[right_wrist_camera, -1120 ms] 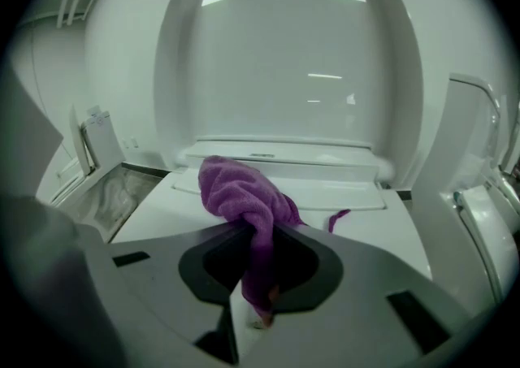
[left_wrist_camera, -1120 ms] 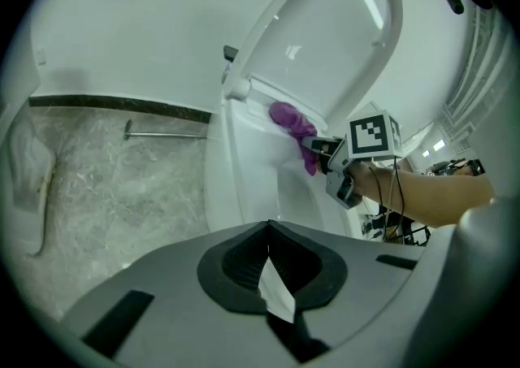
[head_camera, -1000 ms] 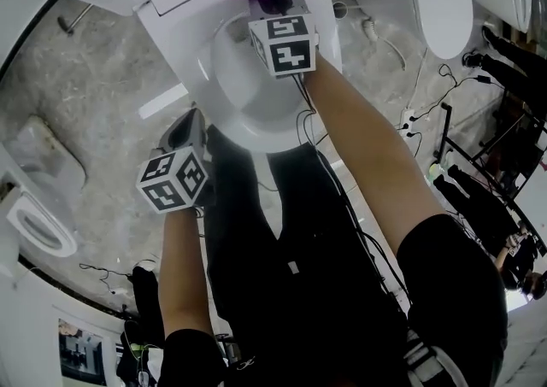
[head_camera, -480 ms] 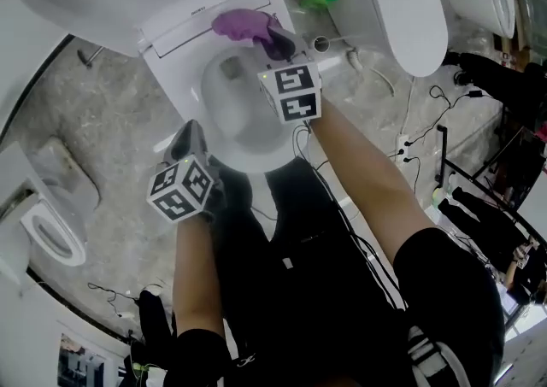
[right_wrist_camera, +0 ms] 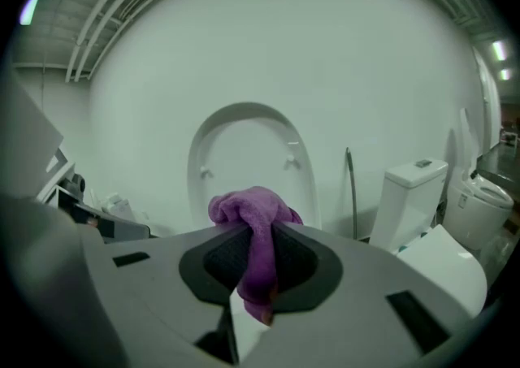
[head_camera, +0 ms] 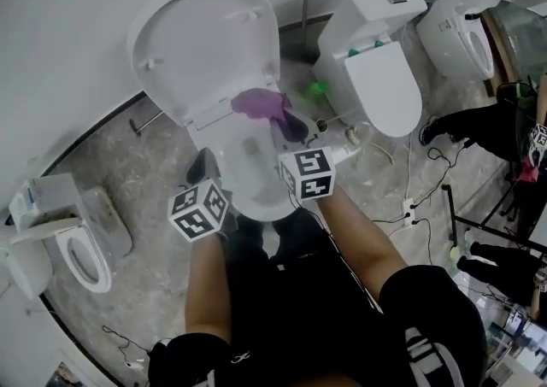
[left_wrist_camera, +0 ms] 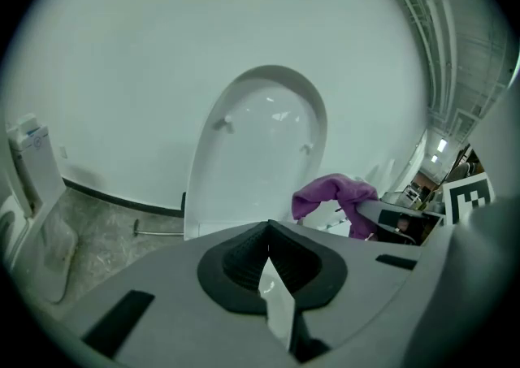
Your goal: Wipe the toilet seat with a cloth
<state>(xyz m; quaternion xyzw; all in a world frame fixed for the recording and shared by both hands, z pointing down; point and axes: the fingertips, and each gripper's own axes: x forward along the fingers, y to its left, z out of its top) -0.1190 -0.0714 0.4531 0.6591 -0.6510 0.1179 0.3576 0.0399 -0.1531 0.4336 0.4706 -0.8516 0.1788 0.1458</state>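
- Cloth (right_wrist_camera: pixel 257 220): purple, bunched, clamped between the fingers of the right gripper (right_wrist_camera: pixel 258 277); a wad bulges above the fingers and a tail hangs below them.
- Left gripper (left_wrist_camera: pixel 269 265): fingers clenched together.
- Toilet bowl (head_camera: pixel 261 213): open, with both grippers above it. In the head view the cloth sits over the bowl's rear edge, at the foot of the raised lid (head_camera: pixel 209 48). Whether it touches the porcelain cannot be told.
- Neighbouring toilet (head_camera: pixel 386 90): to the right, lid down. A small green object (head_camera: pixel 318 88) lies on the floor between the two.
- Another toilet (head_camera: pixel 79 255): on the left, its bowl uncovered.
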